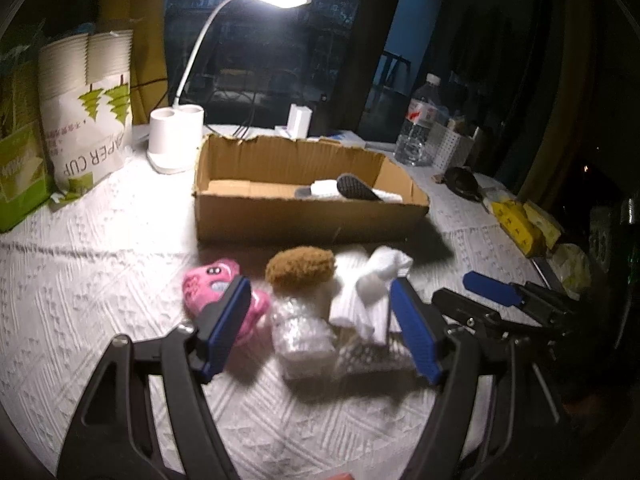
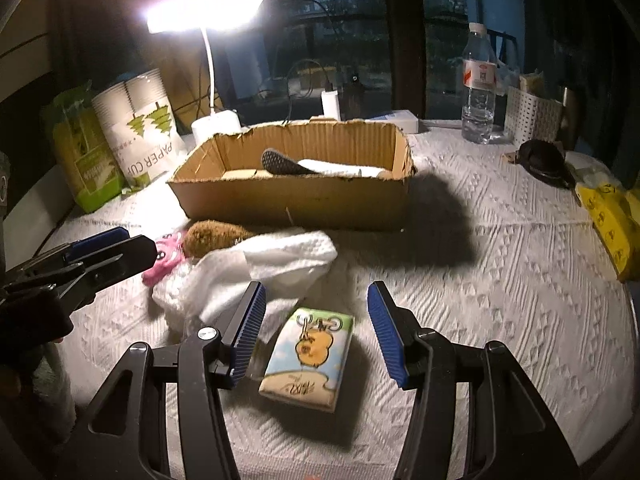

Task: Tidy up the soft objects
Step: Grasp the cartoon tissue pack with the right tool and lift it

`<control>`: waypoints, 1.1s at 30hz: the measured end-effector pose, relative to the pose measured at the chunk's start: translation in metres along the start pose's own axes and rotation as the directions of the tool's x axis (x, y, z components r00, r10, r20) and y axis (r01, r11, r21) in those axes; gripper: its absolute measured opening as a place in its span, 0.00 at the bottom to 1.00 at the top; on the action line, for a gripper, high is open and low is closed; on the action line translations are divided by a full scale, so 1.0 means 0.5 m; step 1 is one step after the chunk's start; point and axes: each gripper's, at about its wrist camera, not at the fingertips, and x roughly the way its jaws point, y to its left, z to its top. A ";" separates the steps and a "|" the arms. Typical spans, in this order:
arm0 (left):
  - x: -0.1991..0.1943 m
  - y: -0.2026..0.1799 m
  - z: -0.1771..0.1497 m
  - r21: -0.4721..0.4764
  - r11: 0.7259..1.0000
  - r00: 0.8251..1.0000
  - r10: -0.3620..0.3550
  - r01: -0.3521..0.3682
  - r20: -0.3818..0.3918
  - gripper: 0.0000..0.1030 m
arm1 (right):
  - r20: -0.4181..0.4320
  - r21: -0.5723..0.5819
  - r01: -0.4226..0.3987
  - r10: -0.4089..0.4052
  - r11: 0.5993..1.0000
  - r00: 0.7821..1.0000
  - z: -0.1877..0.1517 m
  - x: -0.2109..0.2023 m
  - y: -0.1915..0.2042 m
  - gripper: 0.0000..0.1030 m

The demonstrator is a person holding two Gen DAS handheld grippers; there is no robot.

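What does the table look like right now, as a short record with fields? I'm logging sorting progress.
box: cardboard box open, holding a white cloth and a dark ribbed item
still outside: pink toy, brown fluffy ball, white cloth, tissue pack
left tongs: open, above the pile
right tongs: open, around the tissue pack, not gripping

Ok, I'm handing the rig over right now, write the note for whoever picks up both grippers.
Left gripper: open, empty, over the bubble wrap bag.
Right gripper: open, empty, straddling the tissue pack without gripping it.
Cardboard box: already holds a dark-soled slipper and something white.
Still on the cloth in front of the box: pink toy, brown plush, white cloth, bubble wrap bag, tissue pack.
Left to do: probably grip the tissue pack, then move the rest into the box.
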 end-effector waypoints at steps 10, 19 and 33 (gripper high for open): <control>0.008 -0.002 -0.029 0.001 1.000 0.999 0.003 -0.003 -0.033 0.71 | -0.063 0.015 0.001 -0.001 1.000 0.998 -0.043 0.027 0.000 0.54; 0.018 -0.014 -0.035 0.019 1.000 0.999 0.013 -0.012 -0.052 0.71 | -0.106 -0.003 -0.017 0.017 1.000 0.994 -0.065 0.049 0.008 0.54; 0.049 -0.071 -0.014 0.088 0.996 0.997 0.016 -0.009 -0.070 0.71 | -0.069 0.032 -0.019 0.021 0.999 0.997 -0.056 0.029 -0.049 0.49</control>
